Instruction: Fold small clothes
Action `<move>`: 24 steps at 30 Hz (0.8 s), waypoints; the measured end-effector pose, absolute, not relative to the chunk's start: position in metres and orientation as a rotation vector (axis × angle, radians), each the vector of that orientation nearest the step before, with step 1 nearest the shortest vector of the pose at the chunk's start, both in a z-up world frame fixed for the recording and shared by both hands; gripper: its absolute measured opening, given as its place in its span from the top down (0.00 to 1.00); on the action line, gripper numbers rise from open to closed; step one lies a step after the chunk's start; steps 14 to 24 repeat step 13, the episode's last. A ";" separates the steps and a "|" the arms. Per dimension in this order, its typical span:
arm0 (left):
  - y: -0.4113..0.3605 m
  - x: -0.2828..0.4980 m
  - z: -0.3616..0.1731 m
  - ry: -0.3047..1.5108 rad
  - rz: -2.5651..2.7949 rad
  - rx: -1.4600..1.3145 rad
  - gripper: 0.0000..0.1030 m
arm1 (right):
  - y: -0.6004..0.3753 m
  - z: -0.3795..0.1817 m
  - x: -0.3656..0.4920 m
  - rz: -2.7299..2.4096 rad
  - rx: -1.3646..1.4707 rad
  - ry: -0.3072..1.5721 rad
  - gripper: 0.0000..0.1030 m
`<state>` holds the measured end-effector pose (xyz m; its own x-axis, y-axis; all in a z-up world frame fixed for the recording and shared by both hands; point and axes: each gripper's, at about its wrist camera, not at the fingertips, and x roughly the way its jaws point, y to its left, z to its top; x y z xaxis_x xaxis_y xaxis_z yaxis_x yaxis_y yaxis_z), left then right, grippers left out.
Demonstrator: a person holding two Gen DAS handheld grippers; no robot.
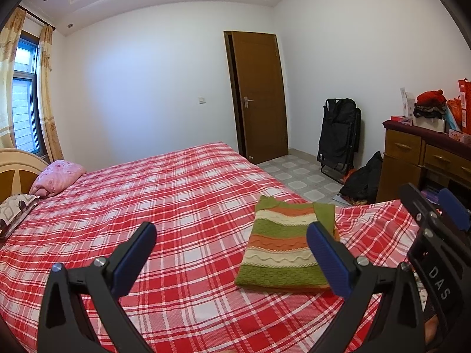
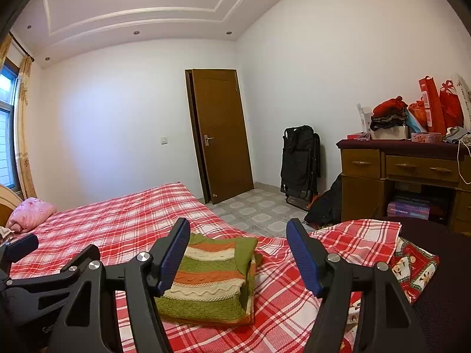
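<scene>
A small knitted sweater (image 1: 279,247) with green, orange and cream stripes lies folded into a neat rectangle on the red plaid bed (image 1: 176,194). It also shows in the right wrist view (image 2: 212,276). My left gripper (image 1: 232,235) is open and empty, raised above the bed, with the sweater just behind its right finger. My right gripper (image 2: 238,235) is open and empty, raised over the sweater's near right side. The right gripper's body shows at the right edge of the left wrist view (image 1: 435,235).
A pink folded quilt (image 1: 56,179) and a patterned pillow (image 1: 14,211) lie by the headboard. A brown door (image 1: 259,97), a black folded chair (image 1: 338,138) and a wooden dresser (image 2: 397,173) with piled items stand beyond the bed. A Christmas-print cloth (image 2: 415,267) hangs at the bed's corner.
</scene>
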<state>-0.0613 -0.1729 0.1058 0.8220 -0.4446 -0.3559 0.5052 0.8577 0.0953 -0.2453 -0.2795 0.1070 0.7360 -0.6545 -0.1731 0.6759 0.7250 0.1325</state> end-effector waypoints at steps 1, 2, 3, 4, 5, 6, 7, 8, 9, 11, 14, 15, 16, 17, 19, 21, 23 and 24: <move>-0.173 -0.061 0.106 0.335 -0.508 0.189 0.00 | -0.280 0.107 -0.245 -0.735 0.192 0.118 0.33; -0.174 -0.060 0.105 0.340 -0.507 0.190 0.00 | -0.279 0.107 -0.245 -0.735 0.193 0.119 0.33; -0.174 -0.059 0.104 0.345 -0.503 0.192 0.00 | -0.280 0.107 -0.245 -0.735 0.193 0.121 0.33; -0.175 -0.058 0.103 0.350 -0.498 0.196 0.00 | -0.280 0.106 -0.245 -0.735 0.194 0.122 0.33; -0.175 -0.057 0.103 0.353 -0.495 0.199 0.00 | -0.279 0.106 -0.244 -0.735 0.194 0.126 0.33; -0.175 -0.057 0.102 0.355 -0.497 0.200 0.00 | -0.280 0.106 -0.244 -0.734 0.195 0.129 0.33; -0.175 -0.057 0.102 0.355 -0.504 0.198 0.00 | -0.280 0.106 -0.243 -0.732 0.197 0.133 0.33; -0.175 -0.057 0.102 0.351 -0.505 0.196 0.00 | -0.280 0.106 -0.243 -0.730 0.199 0.136 0.33; -0.174 -0.059 0.102 0.337 -0.502 0.193 0.00 | -0.281 0.106 -0.242 -0.729 0.201 0.138 0.33; -0.174 -0.061 0.103 0.321 -0.496 0.199 0.00 | -0.281 0.106 -0.243 -0.730 0.200 0.135 0.33; -0.175 -0.061 0.104 0.318 -0.494 0.207 0.00 | -0.281 0.106 -0.242 -0.734 0.199 0.134 0.33; -0.175 -0.061 0.104 0.318 -0.494 0.207 0.00 | -0.281 0.106 -0.242 -0.734 0.199 0.134 0.33; -0.175 -0.061 0.104 0.318 -0.494 0.207 0.00 | -0.281 0.106 -0.242 -0.734 0.199 0.134 0.33; -0.175 -0.061 0.104 0.318 -0.494 0.207 0.00 | -0.281 0.106 -0.242 -0.734 0.199 0.134 0.33; -0.175 -0.061 0.104 0.318 -0.494 0.207 0.00 | -0.281 0.106 -0.242 -0.734 0.199 0.134 0.33; -0.175 -0.061 0.104 0.318 -0.494 0.207 0.00 | -0.281 0.106 -0.242 -0.734 0.199 0.134 0.33; -0.175 -0.061 0.104 0.318 -0.494 0.207 0.00 | -0.281 0.106 -0.242 -0.734 0.199 0.134 0.33; -0.175 -0.061 0.104 0.318 -0.494 0.207 0.00 | -0.281 0.106 -0.242 -0.734 0.199 0.134 0.33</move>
